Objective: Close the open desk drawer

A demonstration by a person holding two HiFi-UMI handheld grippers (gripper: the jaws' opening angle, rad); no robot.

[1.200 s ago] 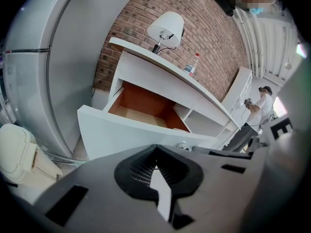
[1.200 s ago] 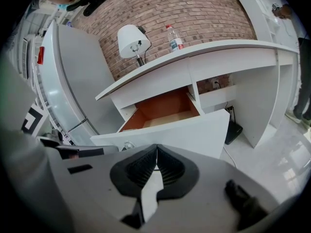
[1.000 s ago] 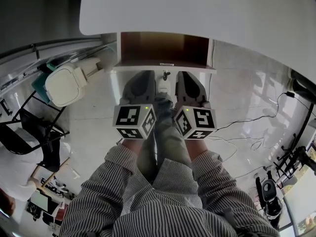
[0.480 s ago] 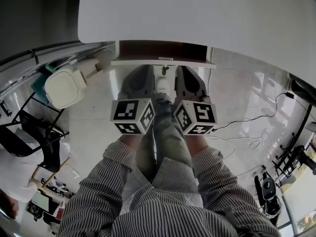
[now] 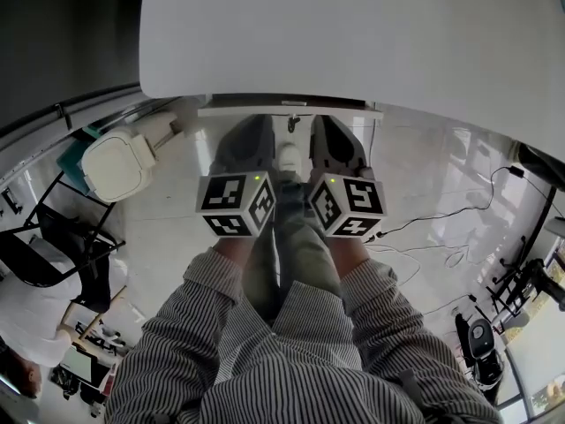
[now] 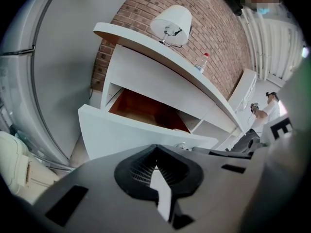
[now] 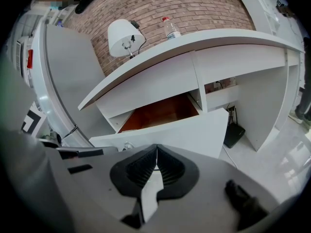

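Observation:
The white desk has one drawer; in the head view only the drawer's front edge shows, just past the desktop's near rim. The left gripper view shows the white drawer front, its brown inside and a small metal knob. In the right gripper view the drawer front and the knob also appear. My left gripper and right gripper are both shut and empty. Their tips sit at the drawer front, one on each side of the knob.
A white lidded bin stands on the floor to the left, with a black frame nearer. Cables trail across the shiny floor on the right. On the desk are a lamp and a bottle. A black box sits under it.
The drawer has slid in under the desktop; its brown inside no longer shows from above. Both grippers have moved forward with the drawer front.

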